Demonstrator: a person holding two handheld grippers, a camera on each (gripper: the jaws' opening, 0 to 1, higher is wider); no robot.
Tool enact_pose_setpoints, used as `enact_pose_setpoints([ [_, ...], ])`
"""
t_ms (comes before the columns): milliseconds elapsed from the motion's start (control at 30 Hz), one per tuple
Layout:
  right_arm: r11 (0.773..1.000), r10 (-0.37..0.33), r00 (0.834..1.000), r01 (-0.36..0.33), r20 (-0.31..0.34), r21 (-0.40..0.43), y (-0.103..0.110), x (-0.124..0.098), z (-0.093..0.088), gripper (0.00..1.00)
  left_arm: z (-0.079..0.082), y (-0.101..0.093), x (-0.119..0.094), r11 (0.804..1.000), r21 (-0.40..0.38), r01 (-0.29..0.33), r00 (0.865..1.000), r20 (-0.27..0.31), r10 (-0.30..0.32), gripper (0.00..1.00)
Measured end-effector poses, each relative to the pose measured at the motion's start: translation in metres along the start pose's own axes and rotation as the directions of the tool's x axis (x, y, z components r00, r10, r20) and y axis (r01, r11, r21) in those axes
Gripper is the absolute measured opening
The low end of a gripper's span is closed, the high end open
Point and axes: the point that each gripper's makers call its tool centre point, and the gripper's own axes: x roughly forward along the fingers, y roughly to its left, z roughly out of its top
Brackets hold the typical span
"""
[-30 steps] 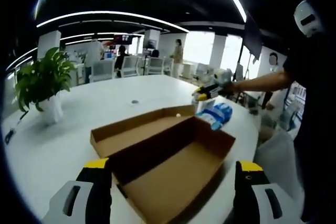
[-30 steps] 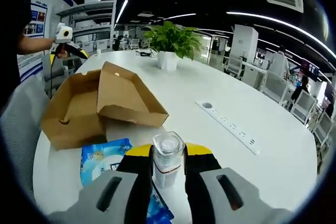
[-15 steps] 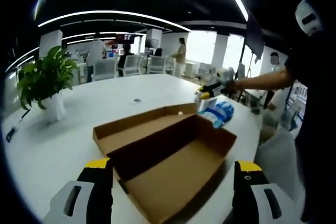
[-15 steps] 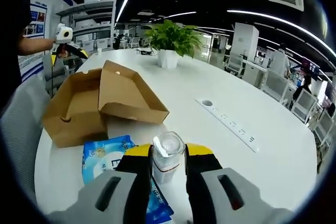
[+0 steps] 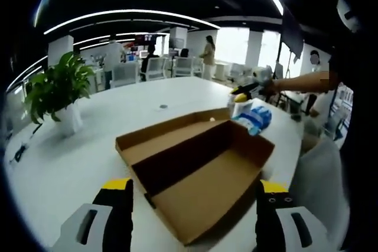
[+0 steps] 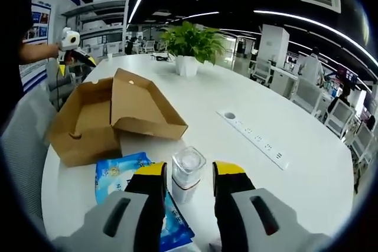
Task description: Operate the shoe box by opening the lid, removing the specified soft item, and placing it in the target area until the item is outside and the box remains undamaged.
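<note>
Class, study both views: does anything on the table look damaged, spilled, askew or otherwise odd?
Nothing stands out. The shoe box lies open and empty with its cardboard whole. The blue soft pack lies flat on the white table beside it. The clear container stands upright between the open jaws of the right hand-held gripper.

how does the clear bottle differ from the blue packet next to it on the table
The clear bottle stands upright between the right gripper's open jaws; the blue packet lies flat, partly under that gripper. The bottle is see-through and rigid-looking; the packet is printed and soft-looking. Both rest on the white table outside the shoe box.
</note>
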Motion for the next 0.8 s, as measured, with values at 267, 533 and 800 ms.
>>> enact_pose_setpoints([
  [267, 0.998, -0.032, 0.999, 0.031, 0.009, 0.054, 0.002, -0.008, 0.016, 0.29, -0.013, 0.012, -0.006, 0.997, -0.009, -0.081, 0.996, -0.05, 0.08, 0.71],
  [533, 0.993, -0.053, 0.998, 0.057, -0.043, 0.107, 0.005, -0.011, 0.024, 0.33, -0.026, 0.011, -0.007, 0.992, -0.041, -0.122, 0.987, -0.11, 0.117, 0.56],
  [800, 0.995, -0.026, 0.993, 0.037, -0.115, 0.093, 0.016, -0.01, 0.043, 0.32, -0.04, 0.017, -0.009, 0.984, -0.053, -0.171, 0.972, -0.171, 0.16, 0.45],
])
